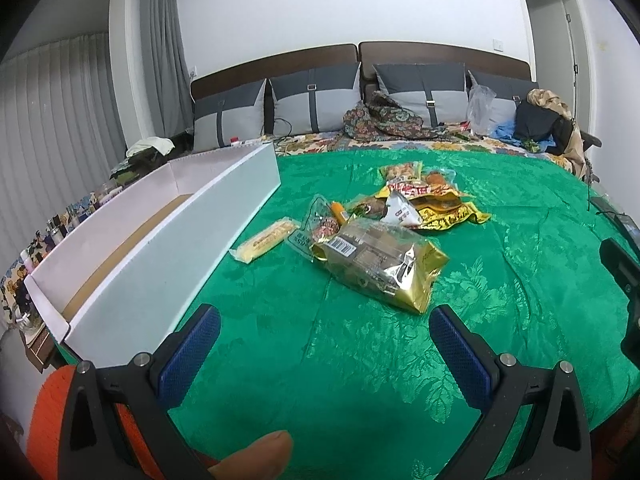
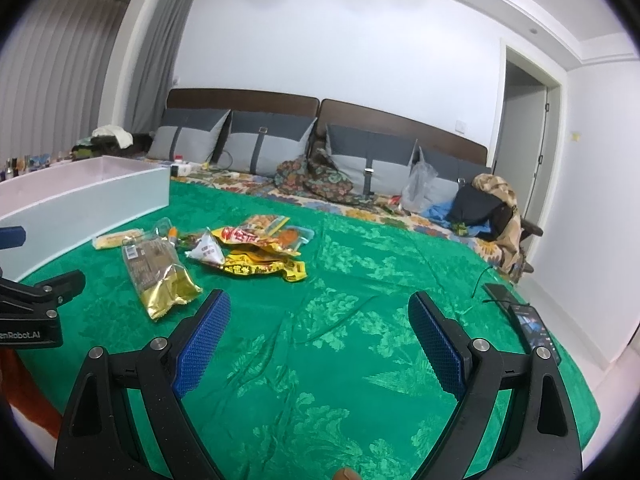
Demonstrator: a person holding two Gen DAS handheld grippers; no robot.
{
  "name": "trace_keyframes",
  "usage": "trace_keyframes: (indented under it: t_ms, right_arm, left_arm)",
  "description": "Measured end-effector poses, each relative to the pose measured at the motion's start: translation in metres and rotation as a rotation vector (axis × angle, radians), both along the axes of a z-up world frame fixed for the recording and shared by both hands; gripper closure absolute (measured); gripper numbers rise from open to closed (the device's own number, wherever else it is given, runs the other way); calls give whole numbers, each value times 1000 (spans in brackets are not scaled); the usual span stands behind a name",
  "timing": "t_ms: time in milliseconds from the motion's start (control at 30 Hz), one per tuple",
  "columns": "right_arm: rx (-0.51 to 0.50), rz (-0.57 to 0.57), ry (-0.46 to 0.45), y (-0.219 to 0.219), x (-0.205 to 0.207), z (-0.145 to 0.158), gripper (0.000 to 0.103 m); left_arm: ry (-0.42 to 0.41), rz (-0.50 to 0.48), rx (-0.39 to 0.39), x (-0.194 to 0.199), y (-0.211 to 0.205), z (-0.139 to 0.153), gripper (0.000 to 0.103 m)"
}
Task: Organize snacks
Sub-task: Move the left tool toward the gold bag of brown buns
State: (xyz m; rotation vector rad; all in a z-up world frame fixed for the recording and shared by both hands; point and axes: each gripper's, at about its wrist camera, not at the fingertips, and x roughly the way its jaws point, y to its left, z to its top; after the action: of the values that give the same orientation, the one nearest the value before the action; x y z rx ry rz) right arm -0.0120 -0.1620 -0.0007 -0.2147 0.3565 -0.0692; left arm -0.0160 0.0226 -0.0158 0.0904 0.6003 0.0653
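A pile of snack packets lies on the green bedspread (image 1: pixel 360 360). Nearest me is a gold-and-clear bag (image 1: pixel 384 268) (image 2: pixel 158 276); behind it sit yellow packets (image 1: pixel 444 204) (image 2: pixel 264 264) and a pale yellow bar (image 1: pixel 264 240) (image 2: pixel 118 239). A long white box (image 1: pixel 168 248) (image 2: pixel 80 204) stands open to their left. My left gripper (image 1: pixel 325 322) is open, just short of the gold bag, with nothing between its blue pads. Further right, my right gripper (image 2: pixel 319 306) is open over bare bedspread. In the right wrist view the left gripper's black body (image 2: pixel 36 312) shows at the left edge.
Grey pillows (image 1: pixel 312 100) line the headboard, with a floral bundle (image 1: pixel 384 120), a plastic bag (image 2: pixel 418 184) and dark clothes (image 2: pixel 476 204) behind the snacks. Two phones (image 2: pixel 532 324) lie near the bed's right edge. A cluttered shelf (image 1: pixel 60 224) runs left of the box.
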Motion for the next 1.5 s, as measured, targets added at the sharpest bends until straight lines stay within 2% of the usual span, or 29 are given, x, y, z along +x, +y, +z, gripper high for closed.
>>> trace_keyframes:
  t_ms: [167,367,433,567,700,833,1133,1500]
  right_arm:
    - [-2,-2,9,-1,1,-2,10]
    - [-4,-6,8,-1,0,-2,10]
    - [-4,-5,21,-1,1,-4,10]
    - [12,-5,75,-4,6,-11,10]
    - [57,-15,159,-13,15,-22,10]
    - [111,-45,261,-23,27,-37,10]
    - [207,-107,391,-43,38,-58,10]
    - [247,-137,452,-50,47,-67,10]
  left_arm:
    - [53,2,-19,6,4,-10,0]
    - [59,9,-35,8,8,-11,0]
    - [99,8,-61,15,11,-15,0]
    - [261,-34,-81,44,10,-36,0]
    - [361,-65,-70,69,7,-56,0]
    - [439,-48,-109,80,9,-72,0]
    - [427,-50,-118,78,13,-77,0]
    - [426,-59,-115,79,18,-74,0]
